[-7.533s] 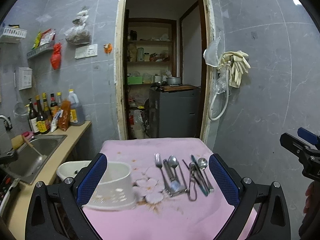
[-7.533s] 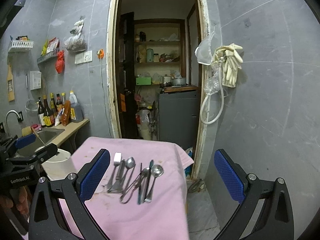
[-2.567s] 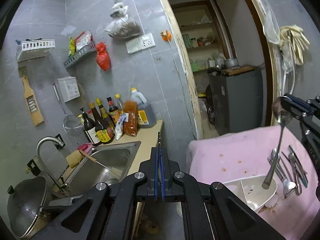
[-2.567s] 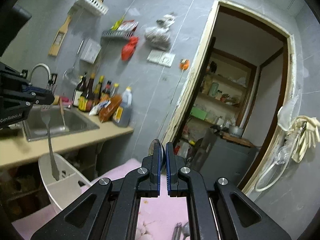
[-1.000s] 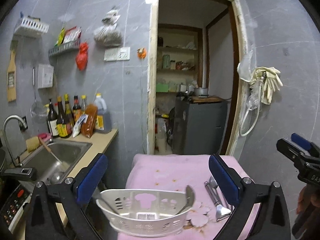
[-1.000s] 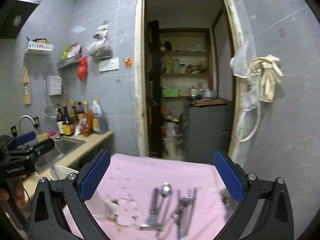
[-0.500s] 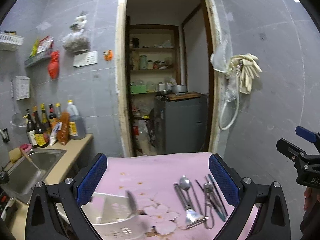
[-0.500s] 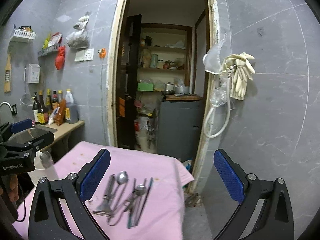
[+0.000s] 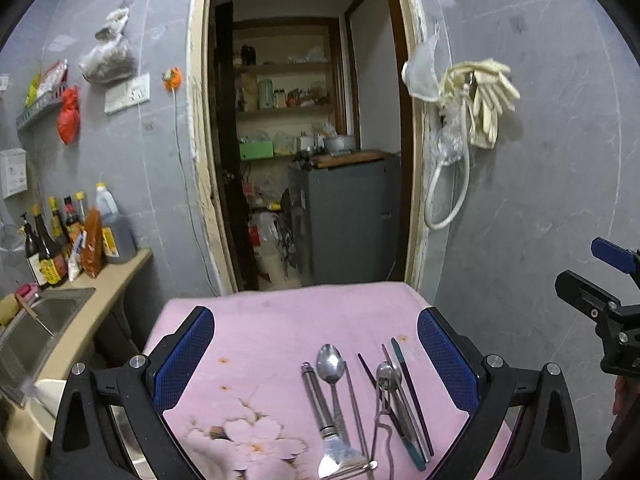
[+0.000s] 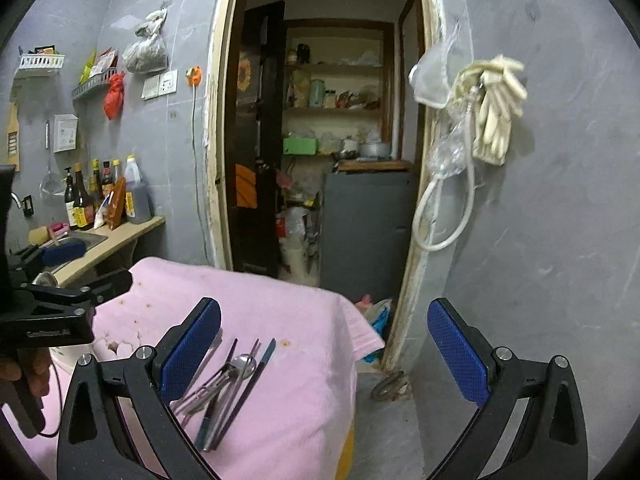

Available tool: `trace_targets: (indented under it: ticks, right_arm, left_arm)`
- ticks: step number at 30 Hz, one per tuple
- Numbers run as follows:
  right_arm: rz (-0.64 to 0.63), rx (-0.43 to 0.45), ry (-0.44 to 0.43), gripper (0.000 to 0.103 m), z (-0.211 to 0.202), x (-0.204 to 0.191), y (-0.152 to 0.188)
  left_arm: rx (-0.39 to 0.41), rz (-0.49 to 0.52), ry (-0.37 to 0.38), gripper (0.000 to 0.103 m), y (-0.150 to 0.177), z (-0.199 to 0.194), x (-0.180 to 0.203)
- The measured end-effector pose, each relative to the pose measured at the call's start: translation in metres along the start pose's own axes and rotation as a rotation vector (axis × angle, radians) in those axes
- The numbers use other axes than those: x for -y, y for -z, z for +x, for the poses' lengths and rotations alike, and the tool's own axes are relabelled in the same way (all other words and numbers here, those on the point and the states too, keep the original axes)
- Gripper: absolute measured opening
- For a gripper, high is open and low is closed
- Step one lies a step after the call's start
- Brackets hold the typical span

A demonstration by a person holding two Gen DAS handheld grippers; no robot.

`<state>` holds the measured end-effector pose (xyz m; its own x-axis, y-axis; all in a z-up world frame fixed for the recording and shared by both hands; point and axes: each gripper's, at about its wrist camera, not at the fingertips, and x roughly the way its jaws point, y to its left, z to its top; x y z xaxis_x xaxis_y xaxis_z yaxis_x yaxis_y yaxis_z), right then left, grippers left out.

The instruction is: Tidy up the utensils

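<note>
Reaching for the next piece goes best if the left hand-held gripper [image 9: 316, 364], spread wide and holding nothing, straddles one handle, say the spoon [image 9: 330, 372], among the utensils [image 9: 360, 400] on the pink tabletop [image 9: 260, 320]. The right hand-held gripper [image 10: 324, 340] also gapes, unladen. The white holder [image 9: 42, 400] shows only an edge; its contents are hidden.

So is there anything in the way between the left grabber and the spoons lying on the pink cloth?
Nothing visible. The left gripper is open above the pink cloth, and the spoon and other utensils lie uncovered between its fingers.
</note>
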<state>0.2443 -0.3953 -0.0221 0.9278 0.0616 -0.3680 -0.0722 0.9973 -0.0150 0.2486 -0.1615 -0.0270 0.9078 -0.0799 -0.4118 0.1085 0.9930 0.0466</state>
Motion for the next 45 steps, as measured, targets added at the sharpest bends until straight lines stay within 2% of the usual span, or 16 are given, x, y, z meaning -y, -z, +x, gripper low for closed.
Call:
trace_targets:
  ticks: [5,7,14,18,23,26,33,36,38,39,43,45]
  right_arm:
    - [0.019,-0.063,-0.074,0.101,0.045,0.013,0.015]
    - [0.033,-0.093,-0.100,0.097,0.062,0.015,0.025]
    - [0.087,-0.212,-0.184,0.072,0.124,0.008,0.061]
    - [0.123,-0.274,-0.228,0.050,0.153,-0.001,0.075]
    - [0.120,-0.317,-0.308,0.037,0.178,-0.019,0.083]
    - [0.112,-0.345,-0.349,0.035,0.187,-0.031,0.086]
    - [0.081,-0.420,-0.393,0.033,0.210,-0.056,0.095]
    - [0.065,-0.469,-0.369,0.024,0.224,-0.066,0.098]
    - [0.070,-0.497,-0.362,0.024,0.230,-0.069,0.100]
    - [0.065,-0.508,-0.355,0.019,0.233,-0.071,0.101]
    - [0.061,-0.581,-0.350,0.017,0.244,-0.083,0.104]
    - [0.048,-0.582,-0.340,0.015,0.243,-0.087,0.106]
  left_arm:
    - [-0.073,-0.035,-0.012,0.102,0.008,0.038,0.007]
    - [-0.094,-0.035,-0.037,0.102,0.014,0.053,0.010]
    - [-0.172,-0.022,-0.108,0.100,0.037,0.095,0.018]
    - [-0.242,-0.007,-0.135,0.088,0.050,0.116,0.016]
    - [-0.331,-0.028,-0.118,0.069,0.062,0.134,0.007]
    - [-0.379,-0.062,-0.099,0.058,0.070,0.143,0.000]
    - [-0.478,-0.137,-0.064,0.041,0.086,0.161,-0.016]
    - [-0.505,-0.157,-0.052,0.039,0.090,0.165,-0.018]
    - [-0.508,-0.157,-0.044,0.039,0.090,0.166,-0.019]
    - [-0.512,-0.153,-0.042,0.039,0.090,0.167,-0.019]
    - [-0.537,-0.132,-0.032,0.038,0.089,0.174,-0.018]
    - [-0.554,-0.116,-0.031,0.034,0.087,0.177,-0.018]
